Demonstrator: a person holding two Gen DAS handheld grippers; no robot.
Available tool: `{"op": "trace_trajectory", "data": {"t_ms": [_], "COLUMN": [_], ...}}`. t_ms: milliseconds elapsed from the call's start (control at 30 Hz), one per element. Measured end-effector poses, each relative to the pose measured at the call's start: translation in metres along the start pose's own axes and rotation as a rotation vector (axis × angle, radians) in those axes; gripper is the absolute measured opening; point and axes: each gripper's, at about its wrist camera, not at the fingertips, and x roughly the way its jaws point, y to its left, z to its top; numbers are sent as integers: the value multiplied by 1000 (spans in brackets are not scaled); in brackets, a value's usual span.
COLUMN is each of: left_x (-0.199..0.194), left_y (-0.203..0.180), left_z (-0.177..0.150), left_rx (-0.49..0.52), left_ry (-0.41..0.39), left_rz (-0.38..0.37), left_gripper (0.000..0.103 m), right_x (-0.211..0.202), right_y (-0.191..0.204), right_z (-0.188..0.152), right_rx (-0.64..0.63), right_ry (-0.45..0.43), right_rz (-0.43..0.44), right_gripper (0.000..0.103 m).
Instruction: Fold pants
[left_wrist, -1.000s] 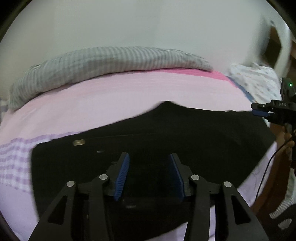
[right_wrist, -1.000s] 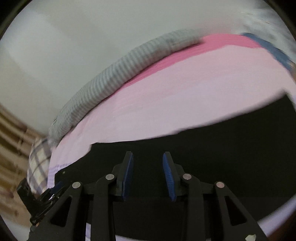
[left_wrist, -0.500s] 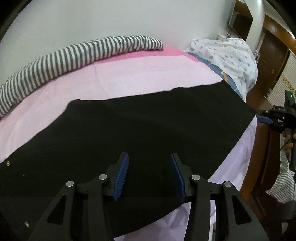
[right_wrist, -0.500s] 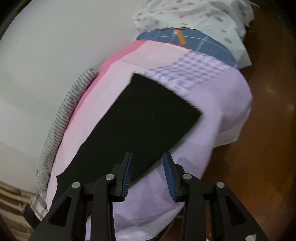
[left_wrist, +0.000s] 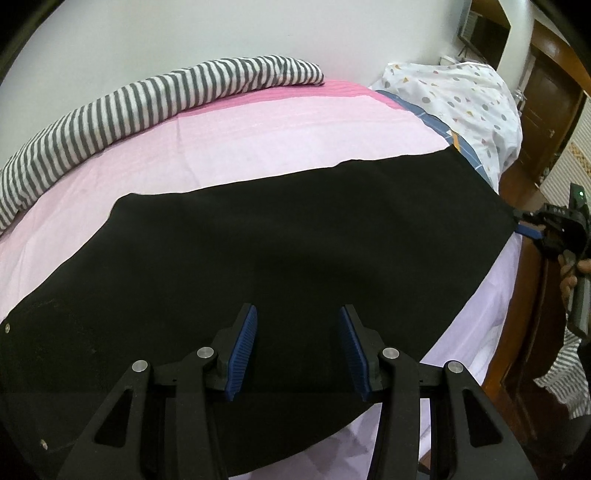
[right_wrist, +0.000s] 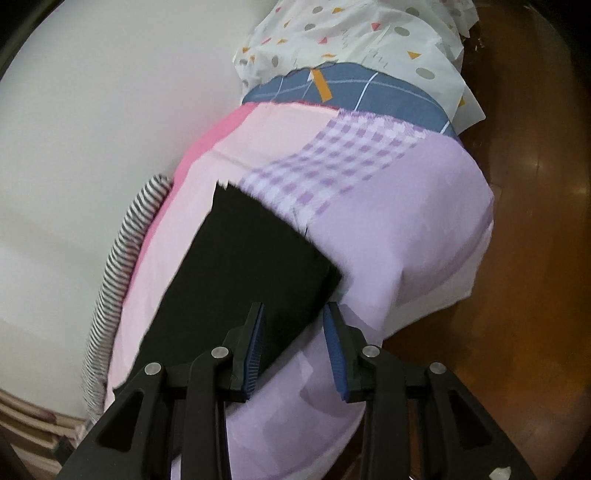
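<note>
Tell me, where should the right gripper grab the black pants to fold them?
Probably at the leg-end corner of the black pants, the one nearest the right gripper. That corner lies flat near the edge of the bed, so come in low from the bed's side and slide one pad under the hem. Its jaws are open, nothing held.

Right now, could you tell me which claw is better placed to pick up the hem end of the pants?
Right. The right claw hangs open just over the hem corner of the black pants, while the left claw hovers open mid-garment, far from that end.
</note>
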Motion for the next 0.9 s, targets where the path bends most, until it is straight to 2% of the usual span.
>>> {"op": "trace_trajectory", "data": {"t_ms": [67,233,367,500,567,700,900], "left_x": [4,11,17,24,24,15,-17], "left_y": [-4,-10,-9,-9,-9,6,51], "left_z": [1,1,-2,-6,-5,-3,-8], "left_rx": [2,11,11,19,22,-36,-157], "left_ry": [6,16,32,26,26,17,-42], "left_rz": [-2,6,13,32,31,-16,-47], "left_gripper": [48,48,48,48,48,48,48], "right_x": [4,14,9,-4,-7,-4,24], "right_y": [-5,-11,-2,21,42,95,178], "right_z": [6,18,18,17,15,1,-40], "right_rx": [28,52,21,-23,-56,-151,-298], "right_ry": [-15,-15,-14,-22,-13,24,128], "right_rz": [25,40,36,73,99,144,213], "right_gripper": [27,11,9,8,8,8,9]}}
